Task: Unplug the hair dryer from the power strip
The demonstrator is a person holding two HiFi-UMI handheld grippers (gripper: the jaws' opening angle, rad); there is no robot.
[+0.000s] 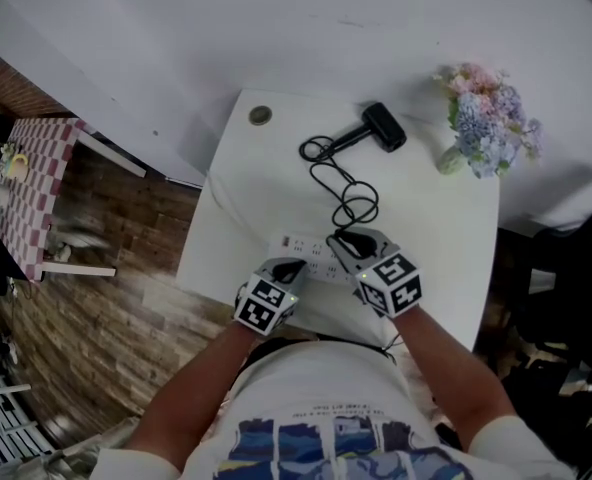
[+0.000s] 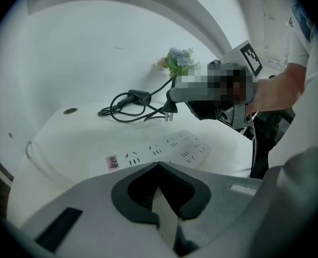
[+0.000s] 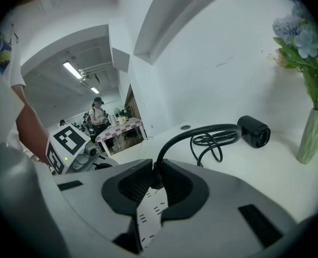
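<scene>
above the white power strip point(image 2: 164, 152), the right gripper point(image 3: 156, 172) clamps the black plug point(image 2: 170, 109), its prongs clear of the sockets. the cord point(image 1: 326, 178) trails back to the hair dryer point(image 1: 384, 126). the left gripper point(image 2: 159, 165), jaws pinched together and empty, sits at the strip's near end, likely bracing it. every visible socket is empty; the vase point(image 1: 451, 160) holds flowers point(image 1: 486, 113).

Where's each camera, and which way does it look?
Head view: on the person's head, looking down at the table; forearms, left gripper and right gripper show.
Left gripper view: on that gripper, facing over the power strip; its shut jaws and right arm show.
Right gripper view: on that gripper, facing the hair dryer; its jaws clamping the plug and left arm show.
Both gripper views show the flowers.
</scene>
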